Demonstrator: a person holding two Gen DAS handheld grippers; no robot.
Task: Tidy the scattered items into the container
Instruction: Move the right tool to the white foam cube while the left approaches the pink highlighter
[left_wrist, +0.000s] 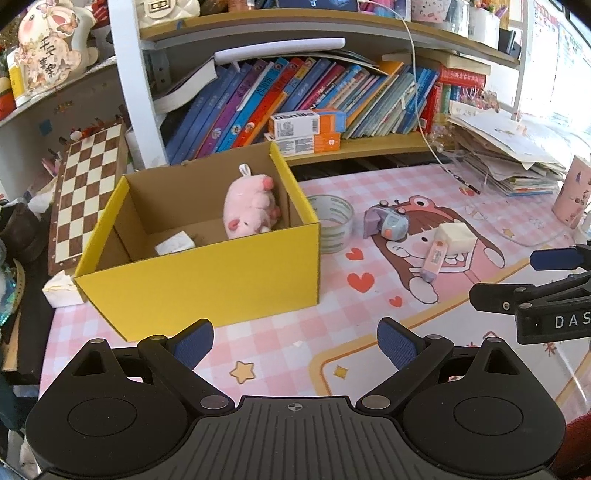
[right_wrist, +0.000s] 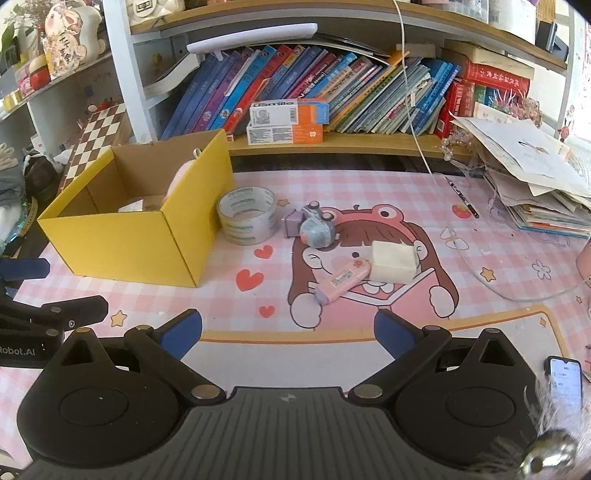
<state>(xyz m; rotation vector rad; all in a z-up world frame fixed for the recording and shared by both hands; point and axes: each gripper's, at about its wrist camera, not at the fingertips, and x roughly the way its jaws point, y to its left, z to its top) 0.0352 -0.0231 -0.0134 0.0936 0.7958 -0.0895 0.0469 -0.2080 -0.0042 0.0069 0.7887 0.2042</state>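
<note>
Ahead, pink correction tape (right_wrist: 341, 280) well beyond the right gripper (right_wrist: 288, 334), jaws spread wide, empty.

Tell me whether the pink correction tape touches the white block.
Touching: the right wrist view shows the pink correction tape lying with one end against the white block.

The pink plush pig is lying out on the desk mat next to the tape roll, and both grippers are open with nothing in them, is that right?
Not quite. The plush pig is inside the yellow box, not on the mat; the left wrist view shows it against the box's right wall. The tape roll does sit on the mat beside the box, and the left gripper and right gripper are both open and empty.
</note>
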